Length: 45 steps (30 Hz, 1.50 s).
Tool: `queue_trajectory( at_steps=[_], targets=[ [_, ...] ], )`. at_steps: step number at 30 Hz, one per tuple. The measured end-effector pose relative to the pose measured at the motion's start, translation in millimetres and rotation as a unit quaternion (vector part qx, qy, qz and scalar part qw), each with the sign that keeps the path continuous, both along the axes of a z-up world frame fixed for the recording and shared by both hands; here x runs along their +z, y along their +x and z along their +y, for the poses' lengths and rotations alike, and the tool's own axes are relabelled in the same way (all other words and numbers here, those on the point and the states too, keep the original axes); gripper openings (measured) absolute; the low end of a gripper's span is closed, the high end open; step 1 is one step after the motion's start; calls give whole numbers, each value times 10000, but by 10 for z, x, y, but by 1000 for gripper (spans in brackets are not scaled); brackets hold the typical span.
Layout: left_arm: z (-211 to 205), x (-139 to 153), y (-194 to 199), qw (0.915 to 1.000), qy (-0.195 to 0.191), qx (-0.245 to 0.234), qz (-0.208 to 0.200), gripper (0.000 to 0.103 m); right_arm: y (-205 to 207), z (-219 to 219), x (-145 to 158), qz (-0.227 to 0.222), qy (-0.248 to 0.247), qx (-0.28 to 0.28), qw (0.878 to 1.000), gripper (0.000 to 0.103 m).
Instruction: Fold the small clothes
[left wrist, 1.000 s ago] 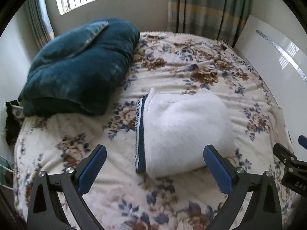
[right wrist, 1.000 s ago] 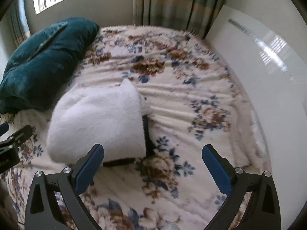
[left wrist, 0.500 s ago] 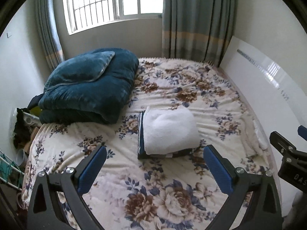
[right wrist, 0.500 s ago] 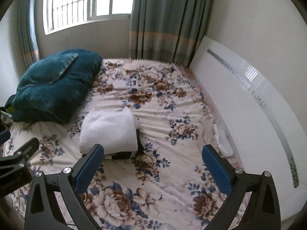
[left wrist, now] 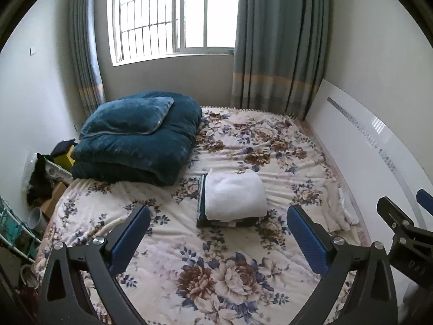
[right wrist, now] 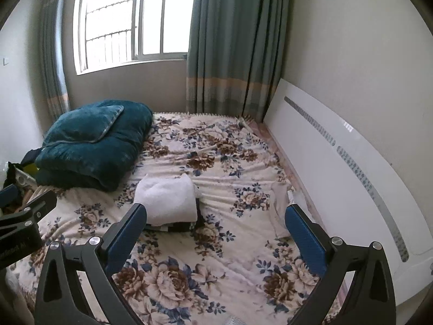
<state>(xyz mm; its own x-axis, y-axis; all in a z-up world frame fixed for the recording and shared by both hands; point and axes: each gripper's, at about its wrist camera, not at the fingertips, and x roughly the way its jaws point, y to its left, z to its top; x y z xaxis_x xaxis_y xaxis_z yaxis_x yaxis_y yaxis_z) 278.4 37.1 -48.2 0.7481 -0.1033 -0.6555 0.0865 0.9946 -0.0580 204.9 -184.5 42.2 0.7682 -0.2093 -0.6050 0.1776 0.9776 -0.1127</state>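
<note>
A folded white fleecy garment [left wrist: 234,195] [right wrist: 167,197] lies on top of a dark folded piece in the middle of the floral bed [left wrist: 216,265] [right wrist: 211,243]. My left gripper [left wrist: 219,239] is open and empty, well back from the stack near the bed's foot. Open and empty too, my right gripper [right wrist: 216,233] hovers at a similar distance. Its body shows at the right edge of the left wrist view, and the left one shows at the left edge of the right wrist view.
A folded teal quilt [left wrist: 138,138] [right wrist: 92,143] sits at the bed's far left. A cream cloth [left wrist: 338,208] [right wrist: 278,208] lies by the white headboard [left wrist: 365,157] [right wrist: 346,168] on the right. Clutter [left wrist: 46,178] stands beside the bed on the left. Window and curtains are behind.
Both grippers have pulled far back and up from the folded stack, which now looks small in the middle of the bed. Both stayed open.
</note>
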Motion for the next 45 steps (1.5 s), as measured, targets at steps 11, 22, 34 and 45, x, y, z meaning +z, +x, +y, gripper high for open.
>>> queue_trajectory(
  at_steps=[11,22,34,45],
  targets=[
    [-3,203,-369,9998,-121,-115,-88,103,-514,75,391,-285,50,133,9995,103],
    [-11,251,-481,9998,-69,-79,-189,103,-657,120,497,-343,35,161,9993,103],
    [-2,324,-516,9997,-57,52,-251,103,-634,121,520,-332,60,236,9992,103],
    [3,371,-559,9994,-76,103,-318,103,-599,106,521,-354,77,308,9989,103]
  ],
)
